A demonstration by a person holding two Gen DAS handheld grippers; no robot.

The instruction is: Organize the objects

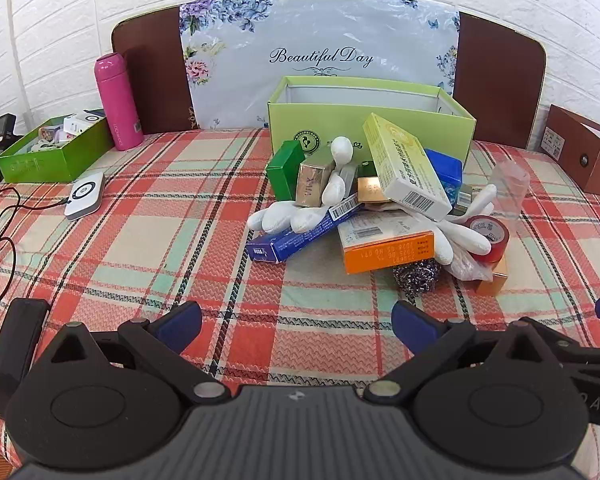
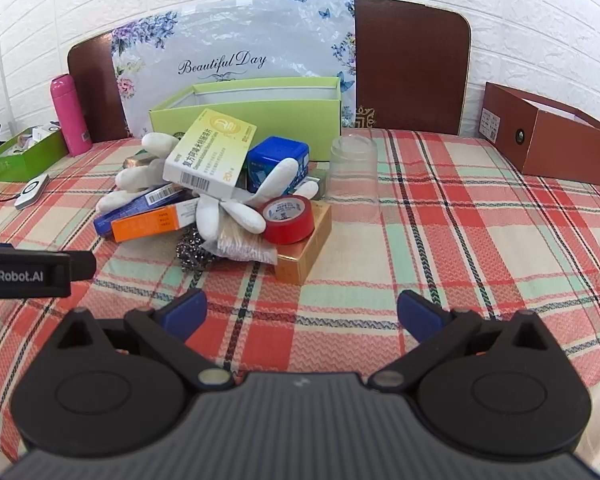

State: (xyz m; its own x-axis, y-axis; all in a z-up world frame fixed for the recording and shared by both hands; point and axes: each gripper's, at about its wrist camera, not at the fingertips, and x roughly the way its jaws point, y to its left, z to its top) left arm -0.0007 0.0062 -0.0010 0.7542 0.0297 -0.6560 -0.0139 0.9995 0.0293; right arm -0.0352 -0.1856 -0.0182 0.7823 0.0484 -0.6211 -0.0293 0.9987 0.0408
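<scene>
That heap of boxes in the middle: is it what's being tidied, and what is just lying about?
For the job: heap of boxes, white gloves, red tape, steel scourer, light green box.
Lying about: pink flask, brown box, white charger.

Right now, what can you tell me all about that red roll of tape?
The red tape roll is a glossy ring with a white printed label across its inner core. It lies tilted, its open face turned up toward the camera, on top of a gold box at the right edge of the pile. A white glove touches its left side. No gripper holds it.
</scene>
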